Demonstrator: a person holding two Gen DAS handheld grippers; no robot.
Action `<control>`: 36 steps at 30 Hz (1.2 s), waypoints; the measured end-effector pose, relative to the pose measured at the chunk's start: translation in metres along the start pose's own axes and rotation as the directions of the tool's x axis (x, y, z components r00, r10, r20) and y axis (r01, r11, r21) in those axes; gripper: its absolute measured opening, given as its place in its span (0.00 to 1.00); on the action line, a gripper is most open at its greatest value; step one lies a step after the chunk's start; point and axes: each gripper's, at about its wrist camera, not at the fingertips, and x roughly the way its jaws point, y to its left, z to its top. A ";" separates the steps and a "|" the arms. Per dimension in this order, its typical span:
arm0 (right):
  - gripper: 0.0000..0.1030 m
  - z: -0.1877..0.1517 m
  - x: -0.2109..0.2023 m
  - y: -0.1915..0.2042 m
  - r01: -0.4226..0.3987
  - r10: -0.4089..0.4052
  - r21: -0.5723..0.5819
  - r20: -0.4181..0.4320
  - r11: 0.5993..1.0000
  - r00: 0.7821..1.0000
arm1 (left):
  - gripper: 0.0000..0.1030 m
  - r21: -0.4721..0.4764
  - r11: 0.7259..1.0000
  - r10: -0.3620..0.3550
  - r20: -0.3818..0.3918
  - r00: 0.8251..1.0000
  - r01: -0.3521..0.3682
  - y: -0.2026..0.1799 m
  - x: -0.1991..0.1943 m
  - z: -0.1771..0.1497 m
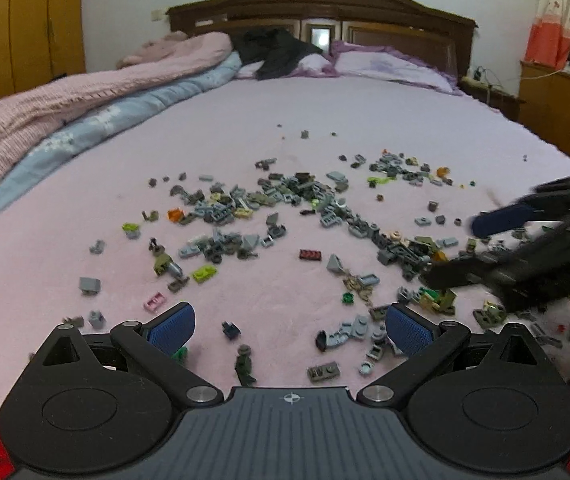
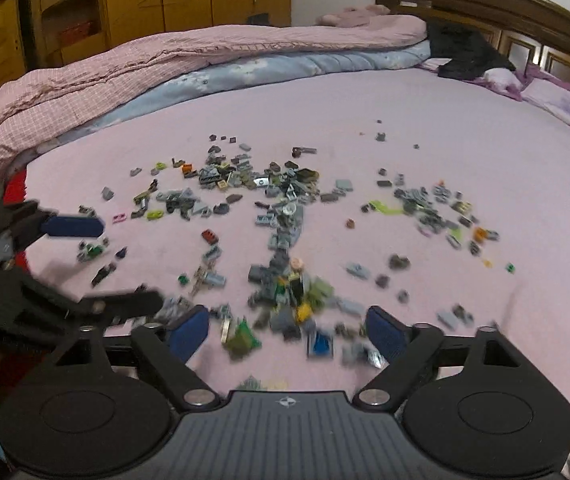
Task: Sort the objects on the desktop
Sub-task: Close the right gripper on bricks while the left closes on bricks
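Bricks (image 1: 285,216) lie scattered in loose heaps across my pink bed sheet (image 1: 245,120), mostly grey, with some green and orange bits. My left tongs (image 1: 290,326) hang spread wide and empty over a small toy figure (image 1: 245,364). My right tongs (image 2: 287,330) are spread too, holding nothing, low over a blurred pile of bricks near the bed's edge.

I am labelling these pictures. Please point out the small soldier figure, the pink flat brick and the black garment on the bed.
small soldier figure (image 1: 245,364), left wrist view, on its torso.
pink flat brick (image 1: 154,301), left wrist view, on its top face.
black garment (image 1: 275,50), left wrist view, on its middle folds.
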 end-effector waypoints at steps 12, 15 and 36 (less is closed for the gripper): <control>0.15 0.006 0.040 0.016 0.027 -0.024 -0.091 0.033 0.995 0.999 | 1.00 -0.020 1.000 -0.008 -0.038 0.999 0.008 0.002 0.011 -0.009; 0.07 0.005 0.039 0.019 0.034 -0.030 -0.098 0.043 0.995 0.999 | 1.00 -0.016 1.000 -0.007 -0.038 0.999 0.007 0.001 0.011 -0.008; 0.05 -0.077 -0.046 -0.036 0.141 -0.165 0.337 0.042 0.931 0.985 | 0.42 0.016 0.989 -0.147 -0.040 0.988 0.148 -0.053 0.082 0.044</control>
